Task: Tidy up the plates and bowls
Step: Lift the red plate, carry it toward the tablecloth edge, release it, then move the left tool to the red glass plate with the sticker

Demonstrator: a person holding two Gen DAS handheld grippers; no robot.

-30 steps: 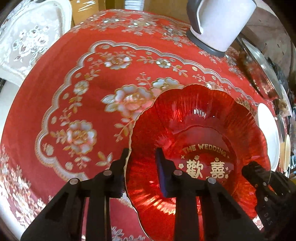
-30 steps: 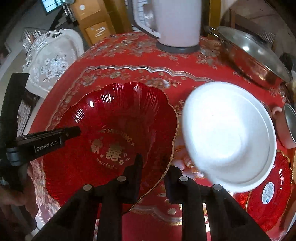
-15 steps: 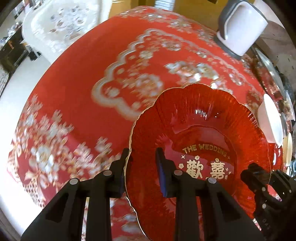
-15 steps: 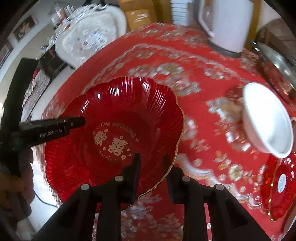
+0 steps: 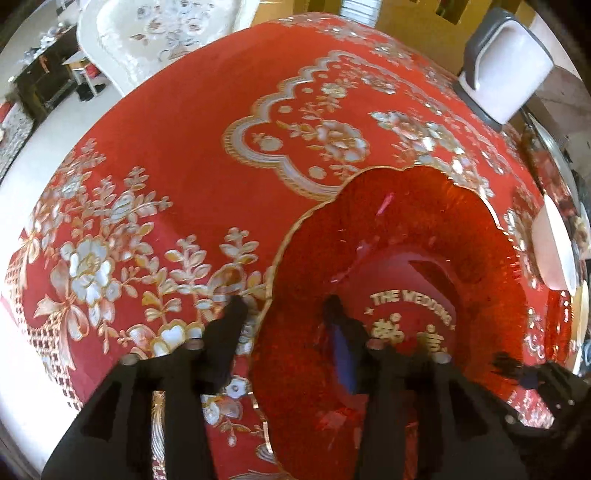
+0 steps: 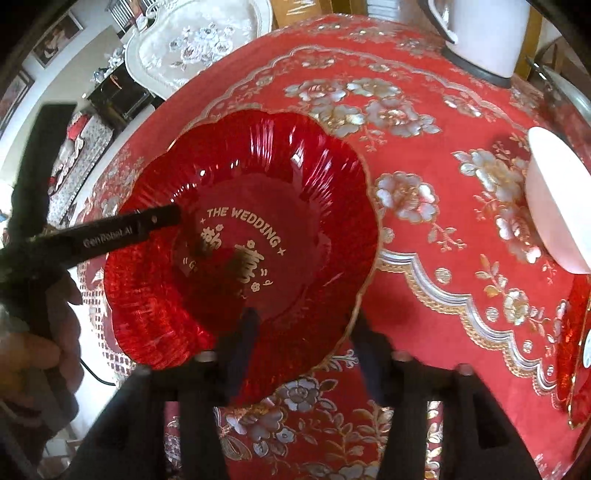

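A red scalloped plate (image 5: 406,229) with gold "THE WEDDING" lettering lies near the left edge of the red floral tablecloth (image 5: 184,147). My left gripper (image 5: 284,306) is open and straddles the plate's left rim, one finger over the cloth and one over the plate. In the right wrist view the same plate (image 6: 258,177) has its near-right rim between the spread fingers of my right gripper (image 6: 304,317), which is also open. The left gripper's finger (image 6: 162,221) reaches over the plate's far-left side. A white bowl (image 6: 554,206) stands to the right.
A white kettle (image 6: 487,33) stands at the back of the table beside a lidded metal pot (image 5: 554,147). Another red plate (image 6: 576,350) lies at the right edge. A white upholstered chair (image 6: 192,44) stands beyond the table. A hand (image 6: 33,350) holds the left gripper.
Both grippers carried the red plate leftward, away from the white bowl, toward the table's left edge. The fingers of both have now spread apart around the rim.
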